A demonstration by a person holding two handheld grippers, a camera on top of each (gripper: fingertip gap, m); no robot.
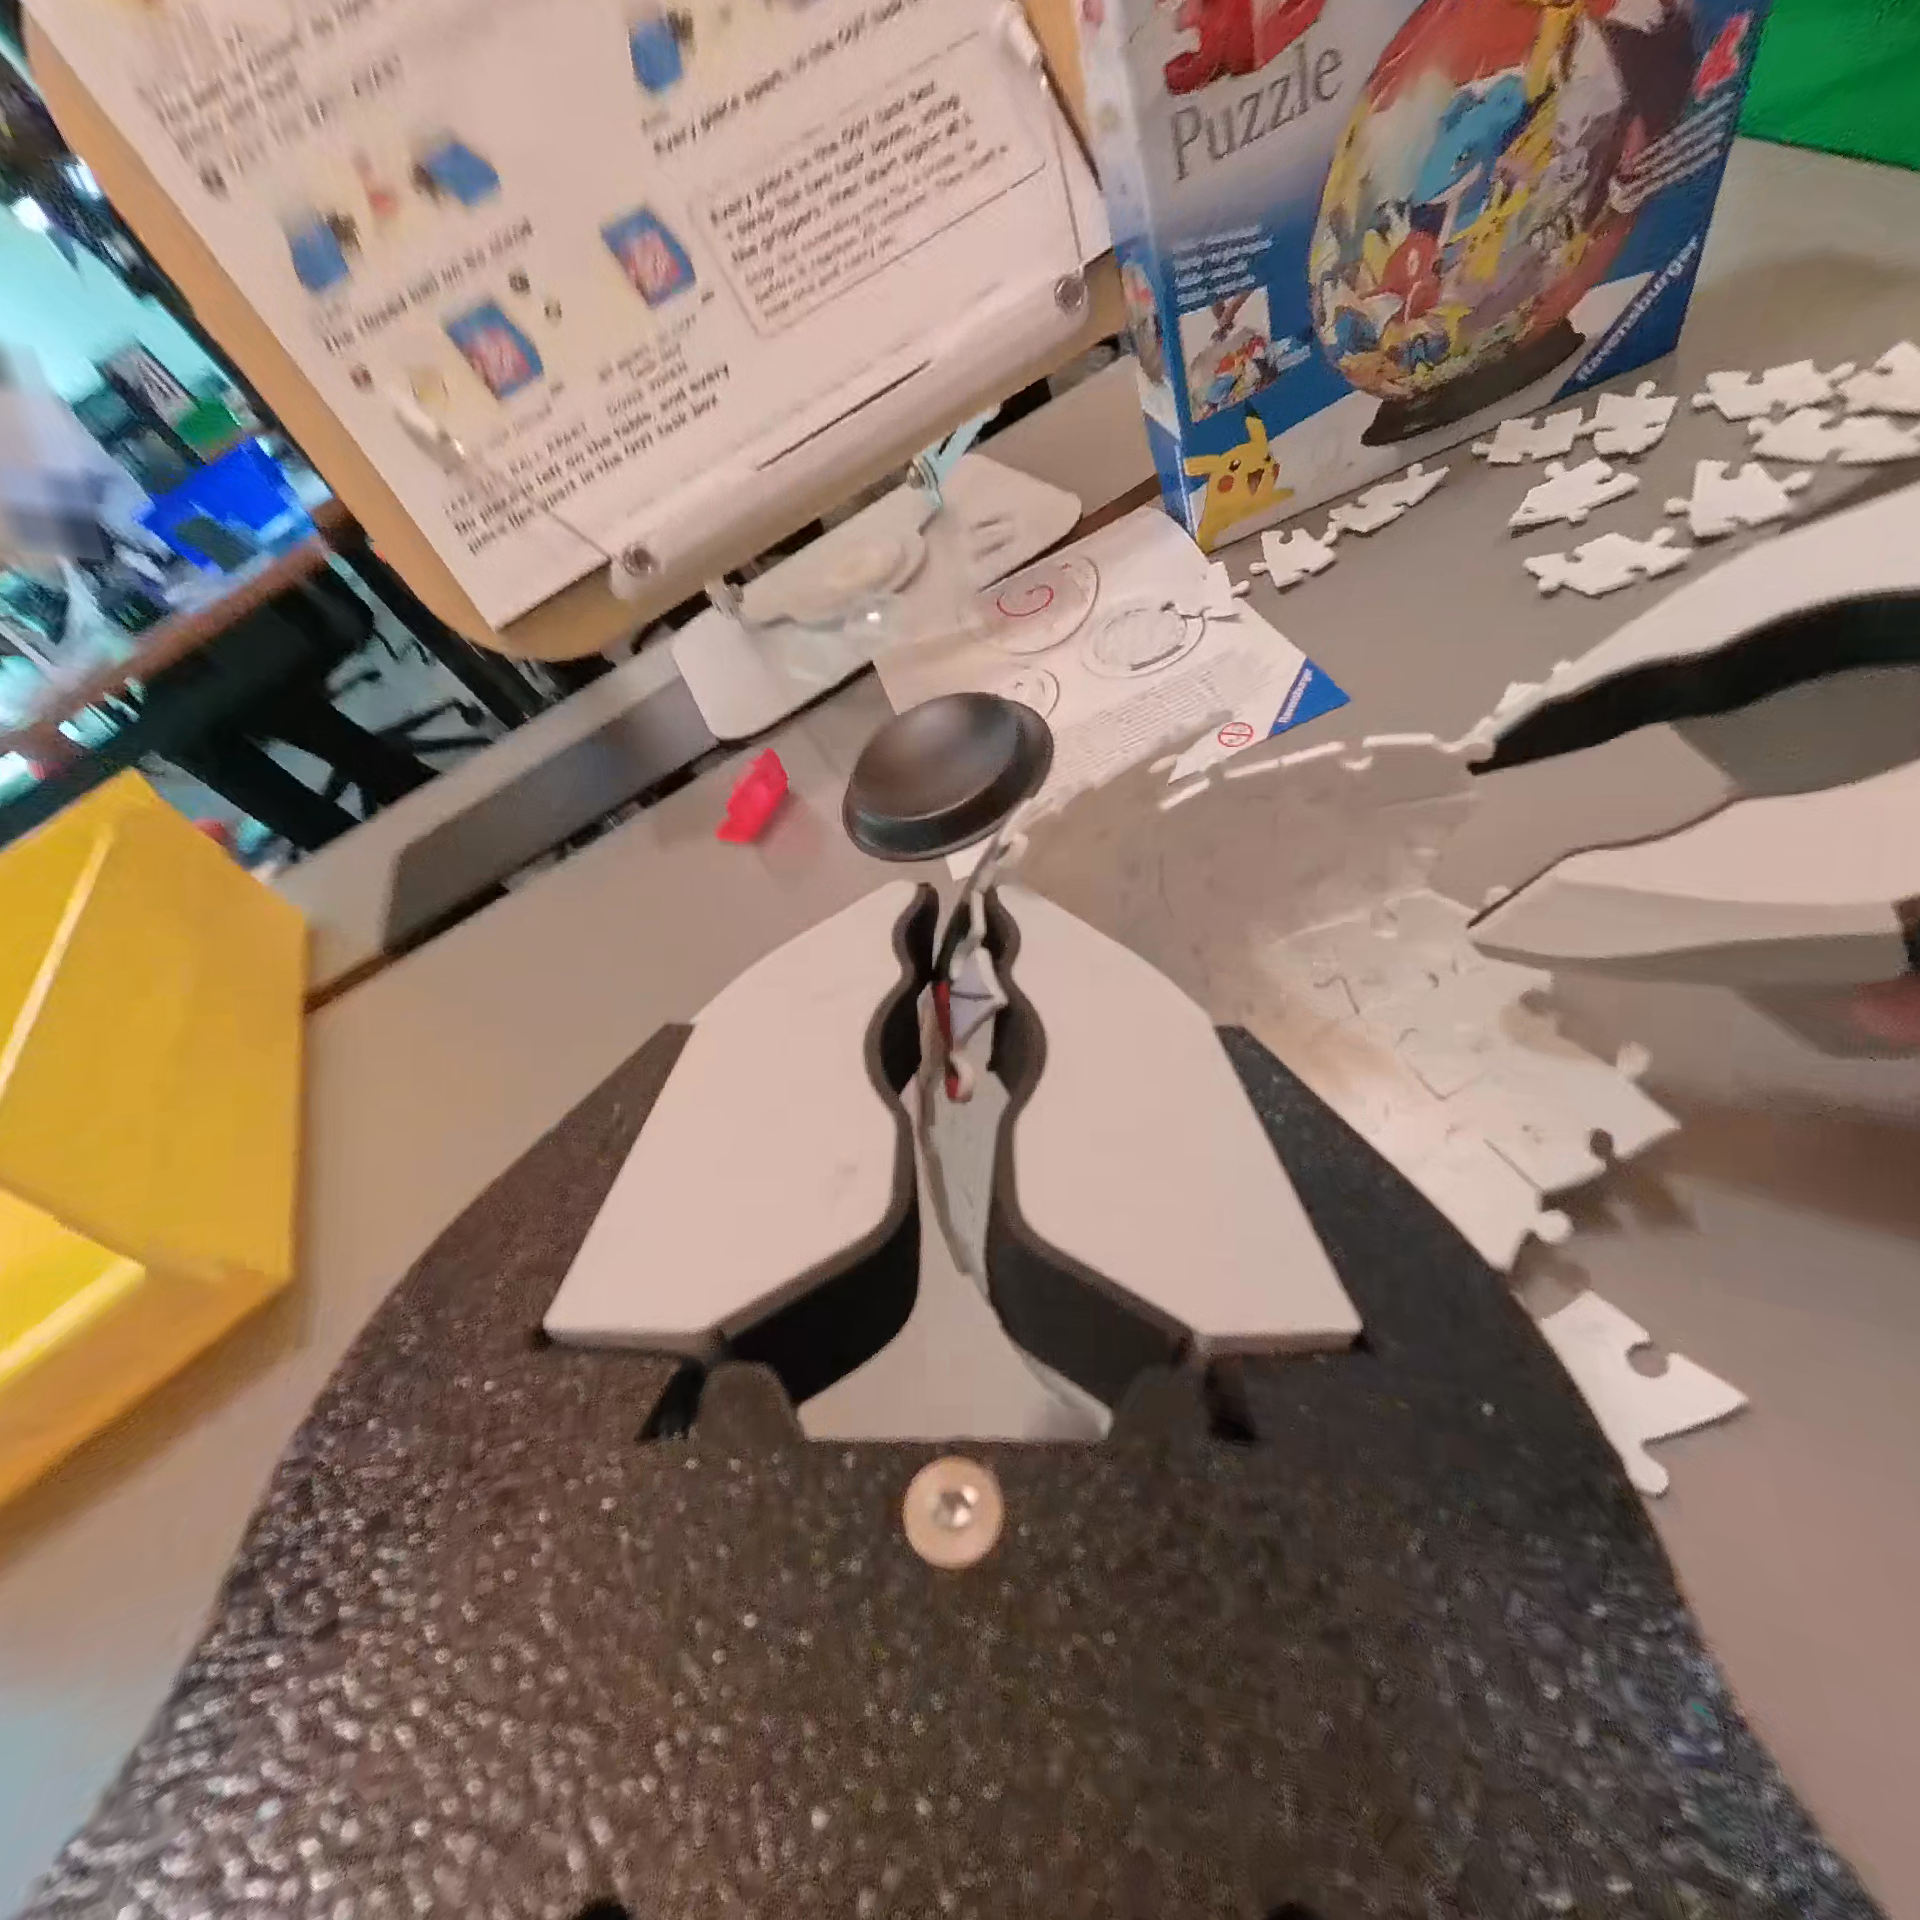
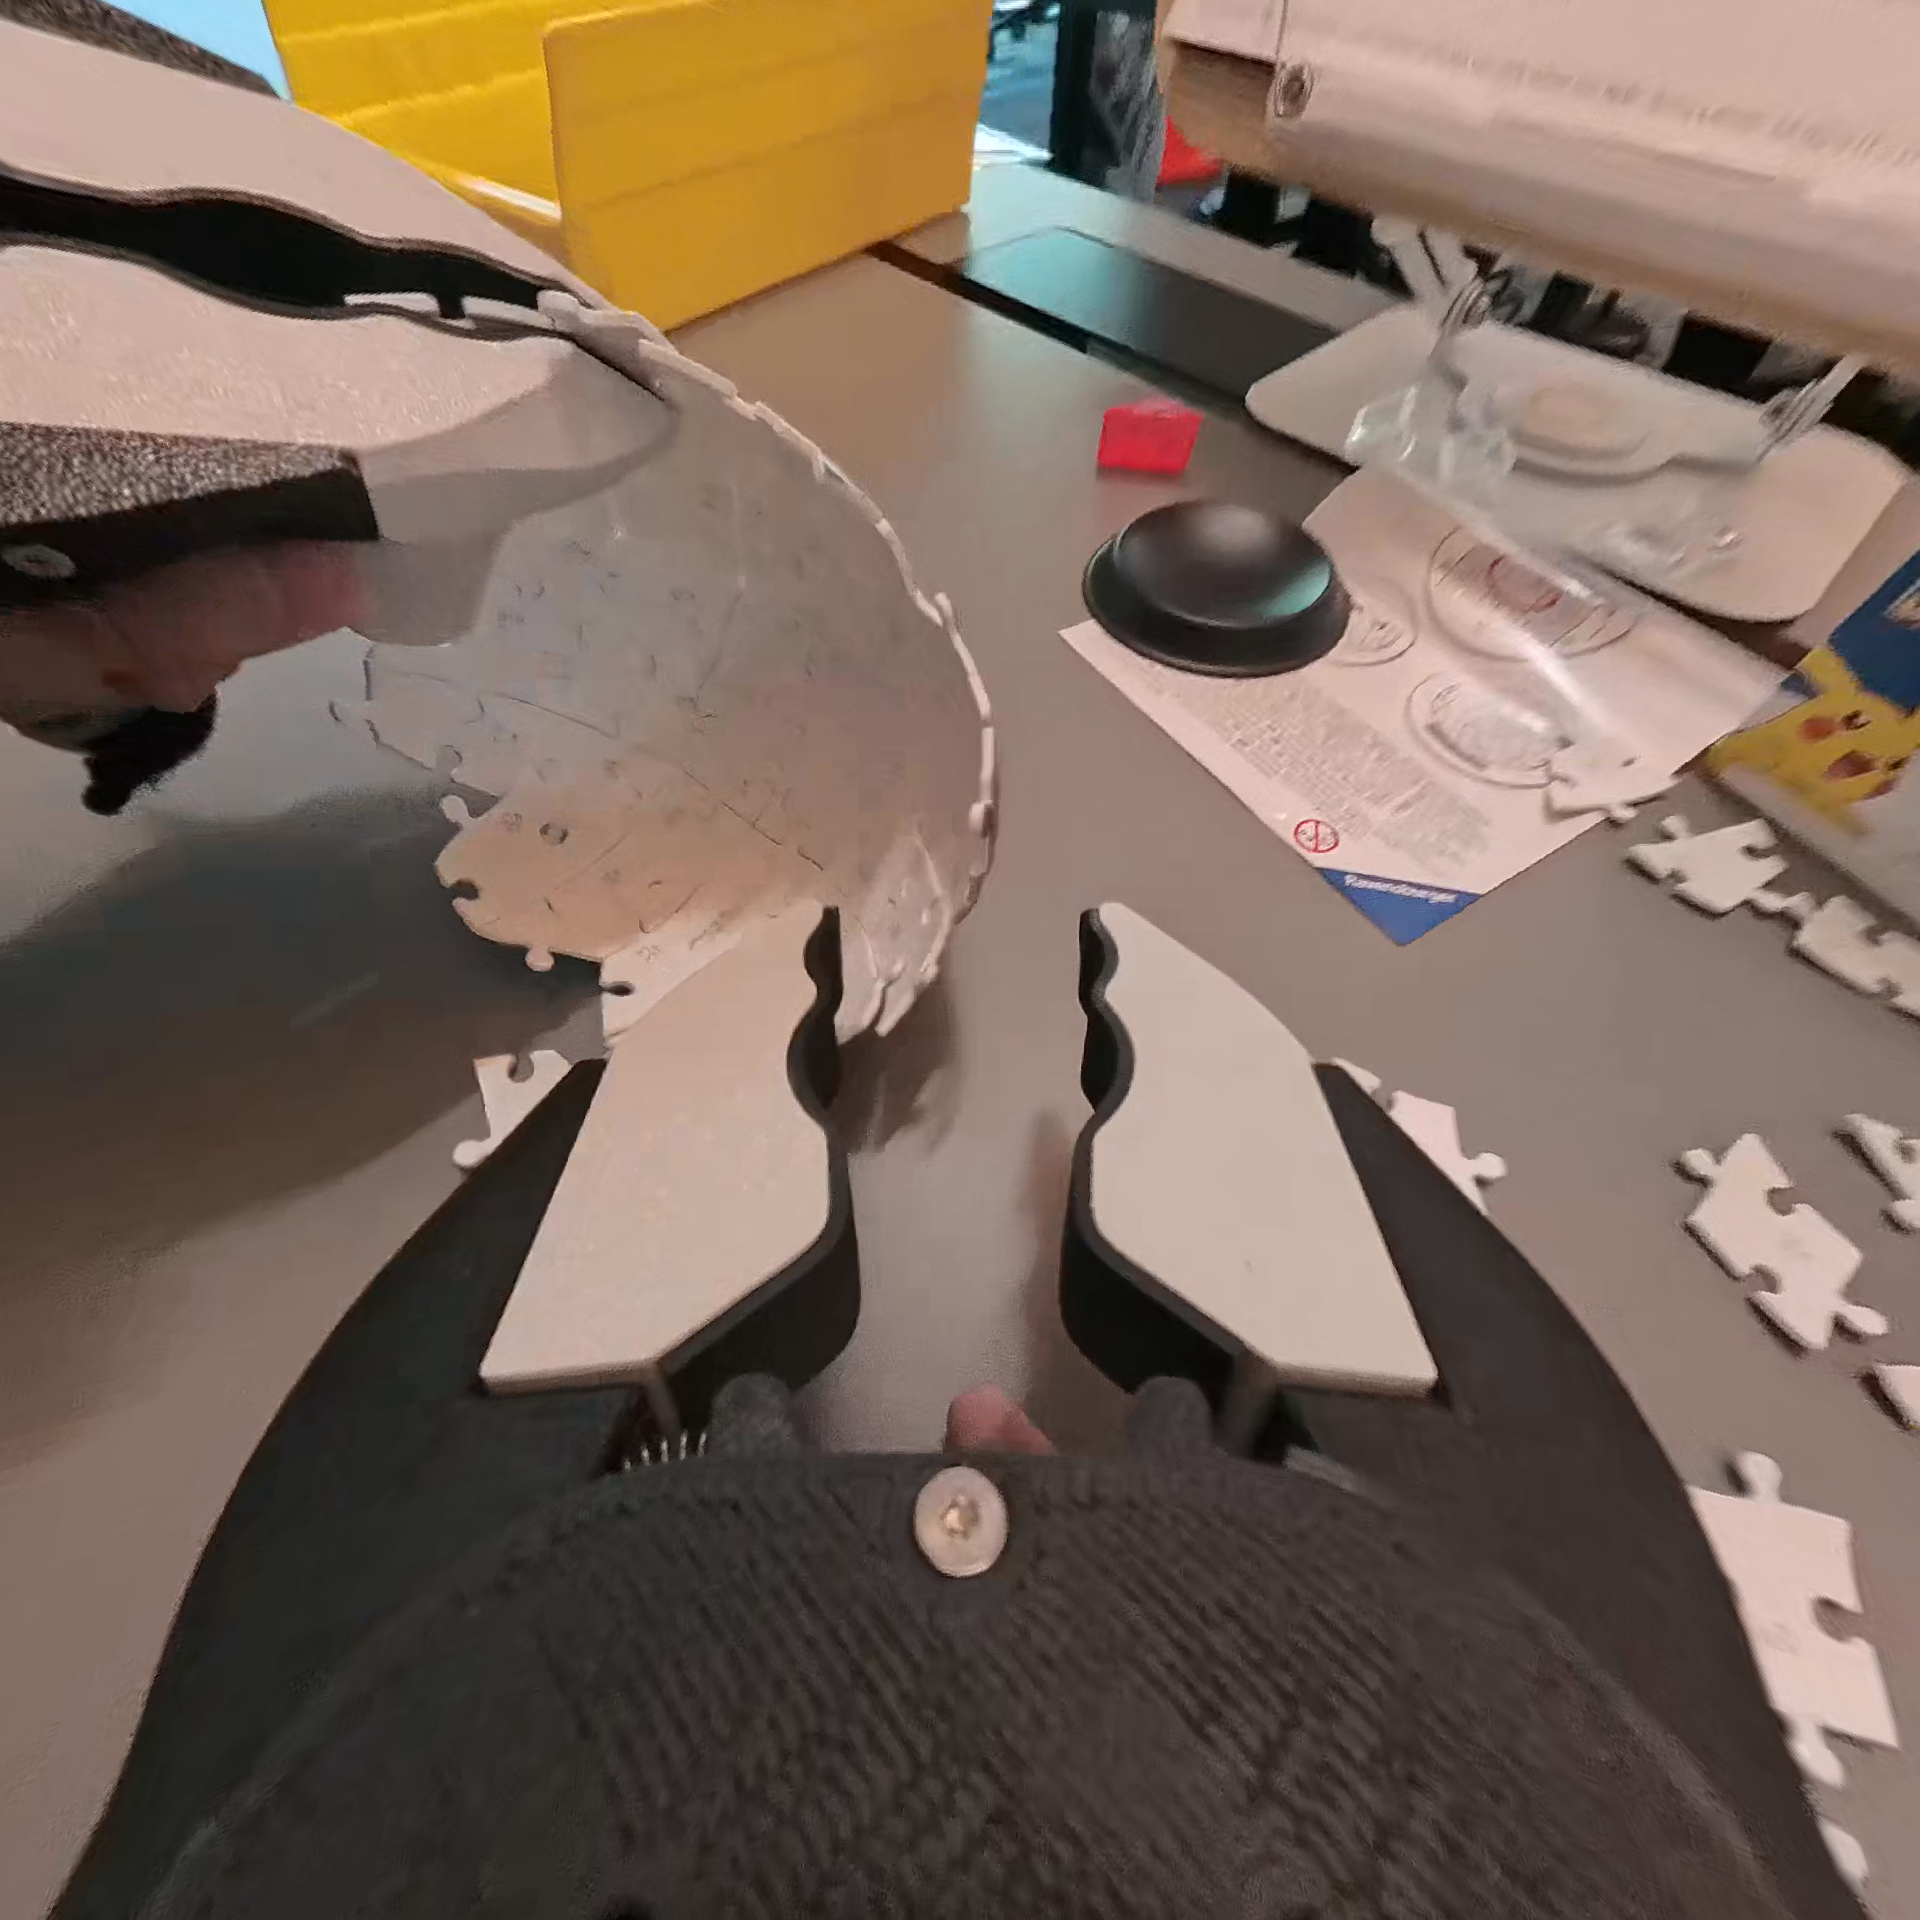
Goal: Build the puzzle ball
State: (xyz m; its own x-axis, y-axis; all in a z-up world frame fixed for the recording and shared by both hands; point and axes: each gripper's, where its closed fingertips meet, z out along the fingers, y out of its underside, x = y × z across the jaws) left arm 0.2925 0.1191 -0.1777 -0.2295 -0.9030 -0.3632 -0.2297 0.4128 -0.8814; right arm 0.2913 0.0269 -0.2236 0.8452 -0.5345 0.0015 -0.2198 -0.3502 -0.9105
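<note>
Textured black foam-like housing of the left gripper (image 1: 951, 940) fills the near field of the left wrist view, w/ a round metal screw at centre; its two flat grey fingers w/ wavy black inner edges are pressed together on the rim of the partial puzzle ball (image 1: 1340, 997), seen edge-on btwn them. Shell is a curved, thin-walled bowl section of interlocked pieces, matte white inner face toward the cameras, knobbed jagged rim; its lower edge is at or just above the grey table (image 1: 436, 1049), contact not clear. Right gripper (image 2: 951, 977) has jaws spread apart, nothing btwn them, tips just beside the shell's lower edge; left finger tip overlaps the shell in the right wrist view. Loose pieces (image 2: 1771, 1242), flat and white side up, lie scattered on the table to the right. Glossy black round stand (image 2: 1216, 603), shallow dish form, rests on a printed instruction leaflet (image 2: 1382, 790). Colourful cardboard puzzle box (image 1: 1403, 249) stands upright behind the pieces. Small red block (image 2: 1148, 436) lies apart, and a yellow bin (image 1: 125, 1091) sits at the left edge
</note>
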